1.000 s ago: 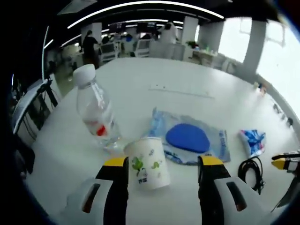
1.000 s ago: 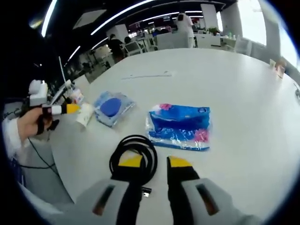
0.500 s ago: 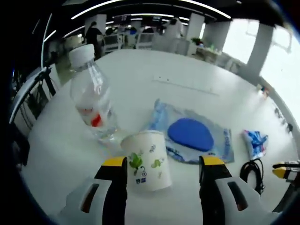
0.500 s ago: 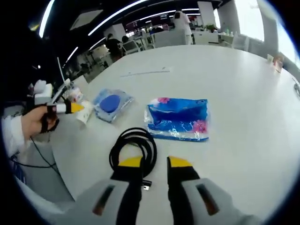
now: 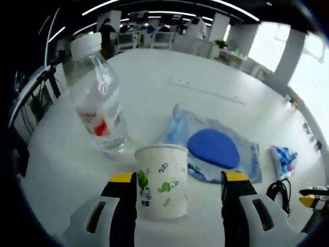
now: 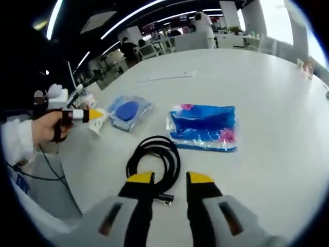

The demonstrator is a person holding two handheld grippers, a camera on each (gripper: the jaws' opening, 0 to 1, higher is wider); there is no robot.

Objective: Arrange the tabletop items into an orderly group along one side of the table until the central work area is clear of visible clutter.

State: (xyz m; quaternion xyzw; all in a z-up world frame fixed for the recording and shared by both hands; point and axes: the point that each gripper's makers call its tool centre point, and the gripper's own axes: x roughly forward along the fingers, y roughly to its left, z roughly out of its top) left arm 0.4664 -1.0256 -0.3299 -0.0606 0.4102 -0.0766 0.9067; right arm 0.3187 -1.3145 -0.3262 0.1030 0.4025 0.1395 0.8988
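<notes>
In the left gripper view, the jaws of the left gripper [image 5: 180,177] are spread wide, and a paper cup [image 5: 161,180] with green leaf prints is seen standing upright between them, close to the left jaw; whether the jaw touches it cannot be told. Just behind the cup a clear water bottle [image 5: 96,100] with a white cap and a red label stands upright near the left edge of the white tabletop [image 5: 205,77]. To the right of the cup a clear pouch with a blue oval pad [image 5: 213,148] lies flat. Farther right, near the tabletop edge, a blue printed packet [image 5: 284,160] and a black coiled cable [image 5: 280,190] are seen. In the right gripper view, the jaws of the right gripper [image 6: 169,178] are slightly apart and nothing is held between them; the cable lies on the tabletop just ahead of the tips. Beyond it the packet lies flat, and the pouch is placed further left. At the left, the left gripper is held by a person's hand [image 6: 49,128] beside the cup.
</notes>
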